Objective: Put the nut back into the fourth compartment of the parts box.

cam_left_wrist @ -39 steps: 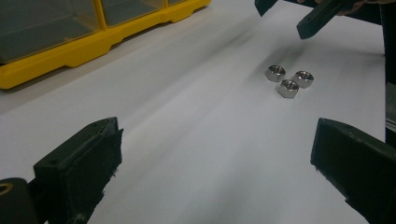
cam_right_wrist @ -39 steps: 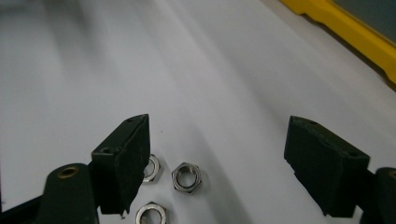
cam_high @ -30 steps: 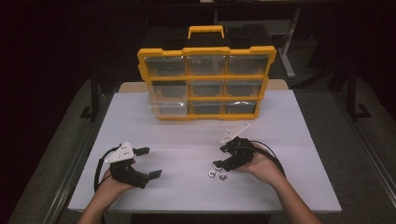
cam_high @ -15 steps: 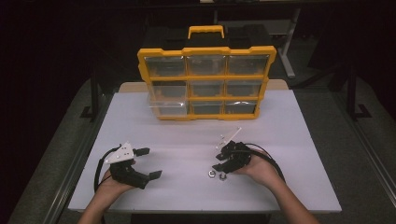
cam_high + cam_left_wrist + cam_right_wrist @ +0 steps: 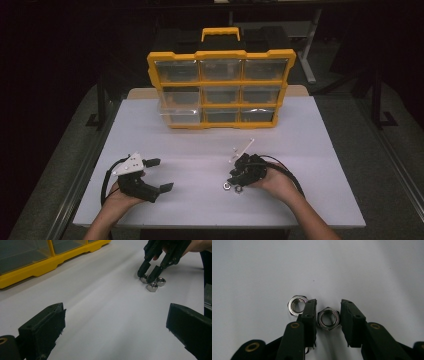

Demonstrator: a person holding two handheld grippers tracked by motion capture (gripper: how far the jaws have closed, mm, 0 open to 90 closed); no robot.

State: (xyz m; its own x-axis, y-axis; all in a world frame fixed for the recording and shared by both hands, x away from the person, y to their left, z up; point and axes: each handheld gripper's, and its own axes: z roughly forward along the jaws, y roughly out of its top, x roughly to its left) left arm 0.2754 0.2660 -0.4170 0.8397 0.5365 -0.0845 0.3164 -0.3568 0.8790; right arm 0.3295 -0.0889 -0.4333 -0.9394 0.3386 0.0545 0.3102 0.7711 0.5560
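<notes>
Right tongs (image 5: pixel 328 315) stand over a cluster of steel hex nuts on the white bench (image 5: pixel 320 150), in front of the yellow organizer (image 5: pixel 220 87) and toward its right side. Their jaws have just been closing and are now narrow, set around one nut (image 5: pixel 328 318) that lies flat on the bench. The left jaw touches the nut's side; at the right jaw a thin gap may remain, and contact there cannot be confirmed. The nut is not lifted.

A second nut (image 5: pixel 297 305) lies just beside the first, outside the left jaw, touching or nearly touching that jaw's outer face. In the left gripper view three nuts are seen at the tips of the right tongs (image 5: pixel 149 271); a third nut (image 5: pixel 161 281) is just beside the others.

Left tongs (image 5: pixel 159 175) rest in front of the organizer's left side, well apart from the nuts. Jaws stand wide, nothing between them.

The organizer stands upright at the far part of the bench, its clear-fronted compartments facing the person.
</notes>
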